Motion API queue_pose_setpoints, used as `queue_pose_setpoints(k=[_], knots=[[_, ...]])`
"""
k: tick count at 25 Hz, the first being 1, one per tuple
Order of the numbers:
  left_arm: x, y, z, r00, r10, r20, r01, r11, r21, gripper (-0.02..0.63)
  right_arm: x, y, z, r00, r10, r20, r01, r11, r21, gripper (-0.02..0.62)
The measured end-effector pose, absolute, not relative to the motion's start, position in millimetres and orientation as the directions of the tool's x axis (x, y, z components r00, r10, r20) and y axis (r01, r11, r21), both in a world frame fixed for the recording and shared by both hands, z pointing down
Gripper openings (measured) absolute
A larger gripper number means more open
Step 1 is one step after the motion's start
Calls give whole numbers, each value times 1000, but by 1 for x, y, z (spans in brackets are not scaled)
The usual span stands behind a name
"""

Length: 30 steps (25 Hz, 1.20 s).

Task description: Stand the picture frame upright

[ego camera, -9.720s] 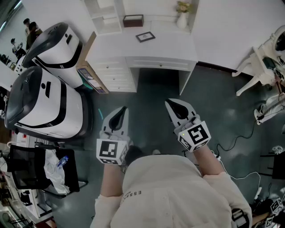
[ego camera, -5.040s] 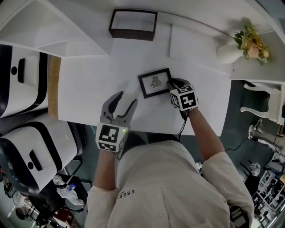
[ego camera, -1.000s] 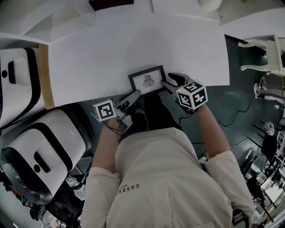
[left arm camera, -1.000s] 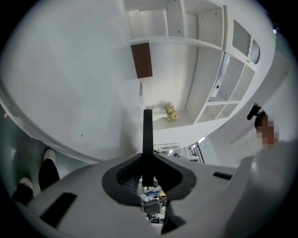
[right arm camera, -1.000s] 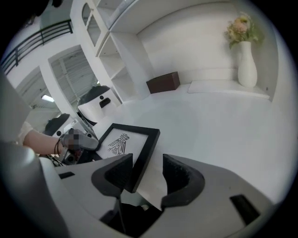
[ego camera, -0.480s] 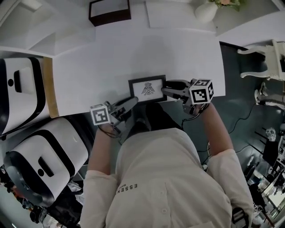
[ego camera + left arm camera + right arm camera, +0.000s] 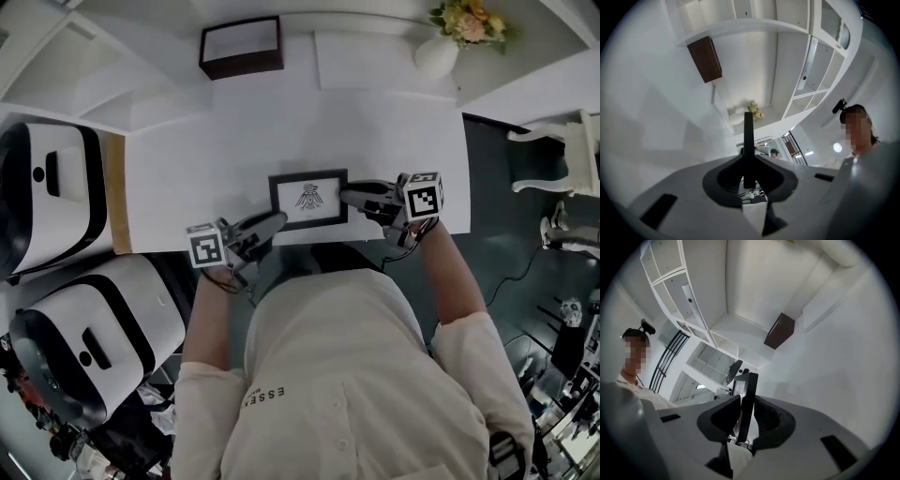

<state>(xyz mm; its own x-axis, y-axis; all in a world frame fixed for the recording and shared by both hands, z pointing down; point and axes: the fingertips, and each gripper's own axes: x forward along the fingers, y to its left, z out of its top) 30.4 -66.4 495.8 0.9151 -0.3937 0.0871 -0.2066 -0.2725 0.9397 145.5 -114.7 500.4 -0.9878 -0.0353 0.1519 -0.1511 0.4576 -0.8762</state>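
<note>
We see the danger right away: both grips are thin edge pinches, so if our hands twist against each other the frame (image 7: 308, 200) could slip and fall off the desk (image 7: 234, 141). The left claw (image 7: 272, 222) clamps its lower left corner. The right claw (image 7: 349, 195), jaws just closing, nips its right edge. The frame hangs between them.
</note>
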Motion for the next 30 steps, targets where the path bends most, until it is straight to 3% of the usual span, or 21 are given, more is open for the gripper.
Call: queue_pose_setpoints(k=[5,13,30], knots=[[26,-82,491,897,-425,120,-258,-285,923,71,136,-133,488,-993,-12,121,-113,463,-879,90],[-9,-107,495,866,-440,238,-404,-335,851,74,102,-153,485,-981,12,194,-159,519,-840,84],[-160,-177,493,837,-433,334,-533,-504,680,75,-45,-208,473,-930,-199,308,-363,619,-696,87]])
